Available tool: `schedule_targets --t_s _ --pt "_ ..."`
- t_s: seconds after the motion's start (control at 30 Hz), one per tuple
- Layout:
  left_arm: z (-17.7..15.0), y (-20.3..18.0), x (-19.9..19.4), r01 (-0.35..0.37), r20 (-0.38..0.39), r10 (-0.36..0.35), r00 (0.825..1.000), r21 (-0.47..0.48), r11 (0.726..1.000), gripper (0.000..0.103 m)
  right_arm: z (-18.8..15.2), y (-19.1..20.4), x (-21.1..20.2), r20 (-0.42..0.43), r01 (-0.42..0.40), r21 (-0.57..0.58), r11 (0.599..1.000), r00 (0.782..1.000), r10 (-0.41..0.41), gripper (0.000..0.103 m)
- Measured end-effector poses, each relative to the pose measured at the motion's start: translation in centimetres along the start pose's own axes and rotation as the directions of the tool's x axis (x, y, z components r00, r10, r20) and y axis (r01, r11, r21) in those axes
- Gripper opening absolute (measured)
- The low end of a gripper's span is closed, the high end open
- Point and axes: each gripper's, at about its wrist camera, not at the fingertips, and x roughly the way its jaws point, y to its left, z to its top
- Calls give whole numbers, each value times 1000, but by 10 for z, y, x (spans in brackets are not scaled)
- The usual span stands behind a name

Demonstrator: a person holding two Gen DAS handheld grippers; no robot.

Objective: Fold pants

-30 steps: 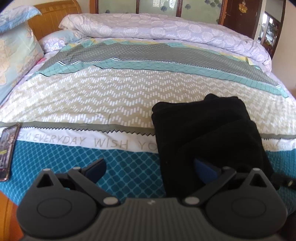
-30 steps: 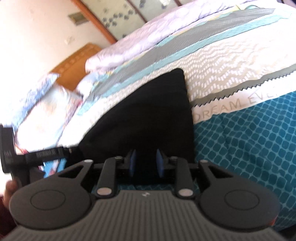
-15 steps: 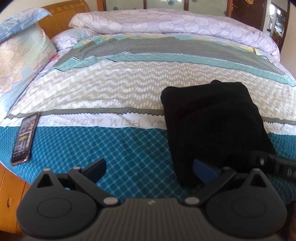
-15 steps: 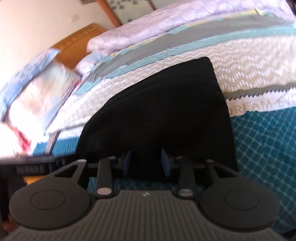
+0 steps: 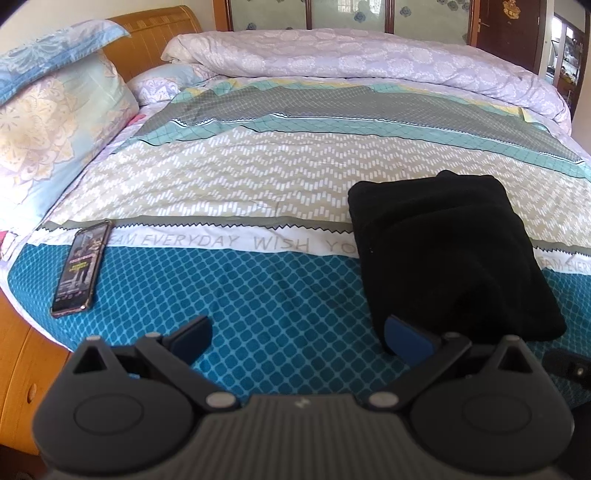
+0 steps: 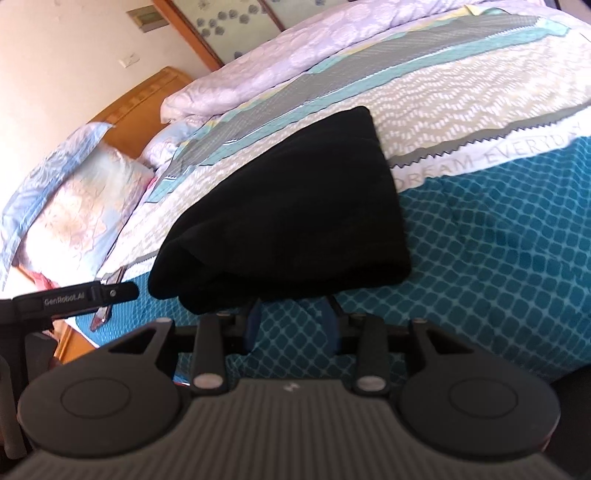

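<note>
Black folded pants (image 5: 450, 251) on bedspread (image 5: 258, 280), both hand-held grippers now withdrawn, empty.

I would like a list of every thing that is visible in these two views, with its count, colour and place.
pants: one, black, folded, on the bedspread's near right part.
phone: one, dark, lying on the near left edge.
bedspread: one, teal, beige and grey bands.
quilt: one, pale lilac, rolled along the far side.
pillows: two, light blue floral, stacked at the left.
headboard: one, orange wood, far left.
left hand-held gripper: one, black, open, empty.
right hand-held gripper: one, black, open, empty.
</note>
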Motion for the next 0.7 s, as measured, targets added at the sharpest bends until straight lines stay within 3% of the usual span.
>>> schedule_targets --t_s 0.33,0.7 --pt "-3 -2 -7 -73 22 72 997 41 997 103 0 0 2 -6 -14 16 1000 1000 14 44" --pt "-4 -4 -4 -75 18 74 997 57 996 103 -1 -1 5 -17 -8 25 1000 1000 9 46"
